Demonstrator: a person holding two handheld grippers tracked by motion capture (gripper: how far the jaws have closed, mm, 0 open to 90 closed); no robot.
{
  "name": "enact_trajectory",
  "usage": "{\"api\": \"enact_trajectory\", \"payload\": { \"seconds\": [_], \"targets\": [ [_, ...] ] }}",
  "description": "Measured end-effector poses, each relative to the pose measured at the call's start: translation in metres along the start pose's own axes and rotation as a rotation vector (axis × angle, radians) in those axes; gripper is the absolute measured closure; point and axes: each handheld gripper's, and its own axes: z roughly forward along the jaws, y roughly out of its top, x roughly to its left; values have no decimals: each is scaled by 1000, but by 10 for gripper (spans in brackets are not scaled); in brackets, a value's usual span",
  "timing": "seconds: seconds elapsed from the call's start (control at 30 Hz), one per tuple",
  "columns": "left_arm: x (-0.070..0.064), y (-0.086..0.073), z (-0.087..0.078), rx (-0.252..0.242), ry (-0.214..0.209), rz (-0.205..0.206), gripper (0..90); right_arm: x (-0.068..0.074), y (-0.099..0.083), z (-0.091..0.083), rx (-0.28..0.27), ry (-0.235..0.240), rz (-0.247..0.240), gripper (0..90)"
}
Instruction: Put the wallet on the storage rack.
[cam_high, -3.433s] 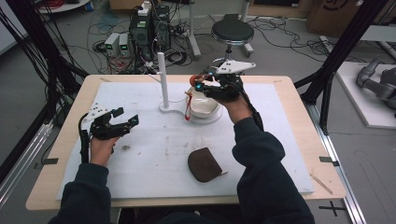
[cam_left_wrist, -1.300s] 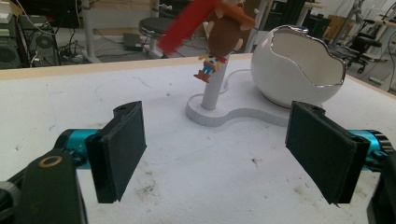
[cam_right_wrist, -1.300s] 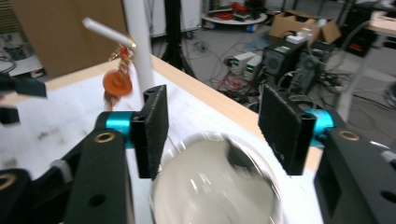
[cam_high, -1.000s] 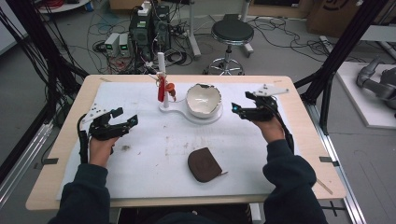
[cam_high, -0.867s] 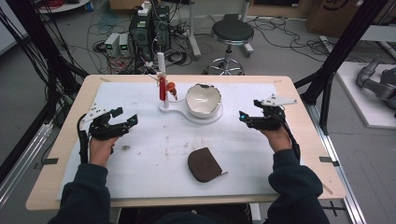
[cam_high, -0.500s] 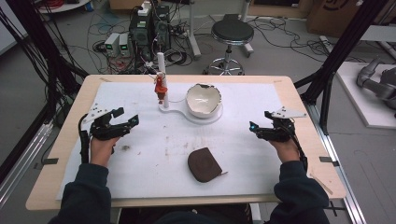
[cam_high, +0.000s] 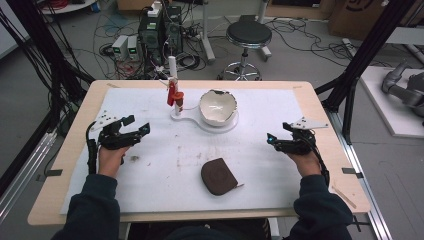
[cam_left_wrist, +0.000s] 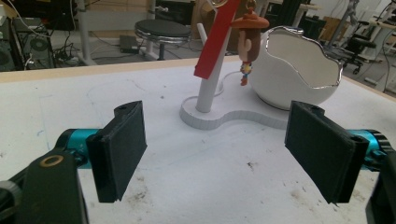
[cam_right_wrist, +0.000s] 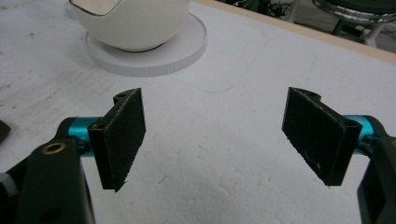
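Left gripper (cam_high: 131, 131) at left of bench (cam_high: 70, 150), fingers (cam_left_wrist: 119, 149) wide apart, nothing between them, above the white mat (cam_high: 165, 165). Ahead of it, white stand (cam_high: 172, 80) with a red tag (cam_high: 171, 93) and a small figure charm (cam_left_wrist: 249, 32) hanging from it. Just right, white egg-shaped bowl (cam_high: 218, 106) on the stand's round base. Brown pouch (cam_high: 218, 176) lies flat, near mid-front of mat. Right gripper (cam_high: 280, 142) at right side, fingers (cam_right_wrist: 122, 137) wide apart, empty, well apart from bowl.
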Motion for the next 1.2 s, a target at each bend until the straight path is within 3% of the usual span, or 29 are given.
{"api": "enact_trajectory", "payload": {
  "seconds": [0.13,0.43,0.6,0.63,0.67,0.87,1.0,1.13,1.2],
  "targets": [
    [-3,0,1,10,-3,12,205,6,-2,3,7,52,2,219],
    [-16,1,7,33,-28,46,206,35,-5,28,98,209,-25,219],
    [-18,0,10,43,-40,49,209,60,-6,44,164,332,-22,219],
    [-17,0,10,43,-39,46,209,72,-6,48,174,388,-36,219],
    [-17,0,10,44,-37,47,209,72,-6,48,174,388,-36,219],
    [-19,0,10,44,-43,54,210,109,0,58,195,506,-86,219],
    [-18,0,10,47,-39,55,210,127,-3,67,253,558,-91,213],
    [-18,0,10,48,-37,52,210,127,-4,72,259,589,-53,212],
    [-18,-1,11,50,-38,52,210,125,-5,74,276,611,-11,236]
  ]
}}
